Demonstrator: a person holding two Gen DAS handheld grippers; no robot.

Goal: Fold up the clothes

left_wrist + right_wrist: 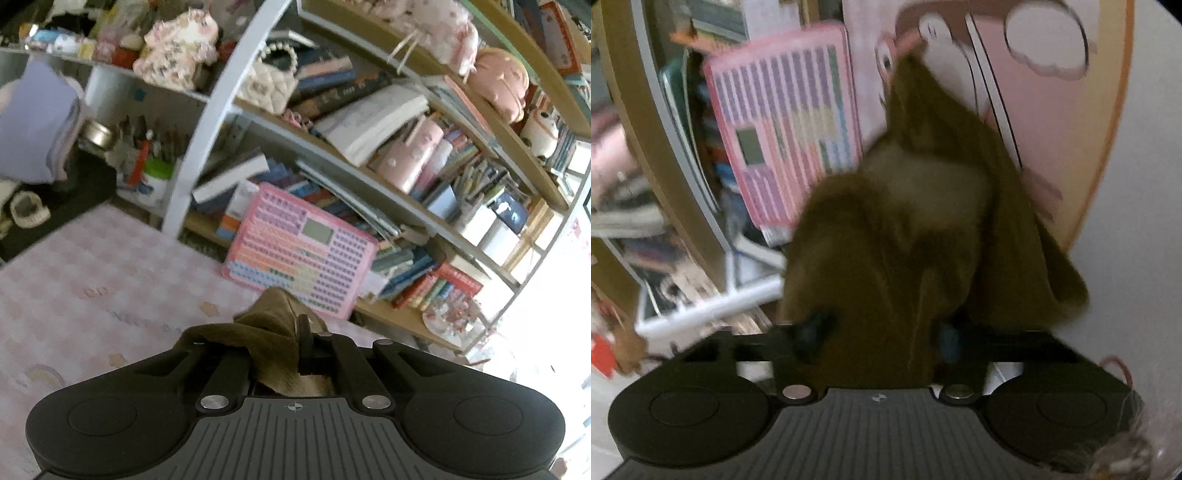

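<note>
Left gripper (301, 343), bottom centre of the left wrist view: fingers together, clamped on a fold of olive-brown garment (271, 332) that bunches over the left finger and rises to a small peak just above the jaws. Right gripper (875, 339), bottom centre of the right wrist view, view rolled sideways and blurred: the same garment (905, 229) fills the gap between the fingers (812, 332) and drapes upward through mid-frame; whether the pads press on the cloth cannot be told. Pink checked cover (92, 280), left and centre of the left view, lying beneath the left gripper; its faint print is not readable. Pink toy tablet (299, 254), mid-frame in the left view and upper left in the right view, leaning against the shelving; rows of coloured keys and a small grey screen, characters too small to read. White-framed shelf unit (218, 110), upper half of the left view, holding stacked books (373, 122) whose spine lettering is illegible. White quilted handbag (267, 88) and floral plush toy (177, 55) on the upper shelves. Green-lidded tub (155, 181), left of centre, packed with pens and brushes.
</note>
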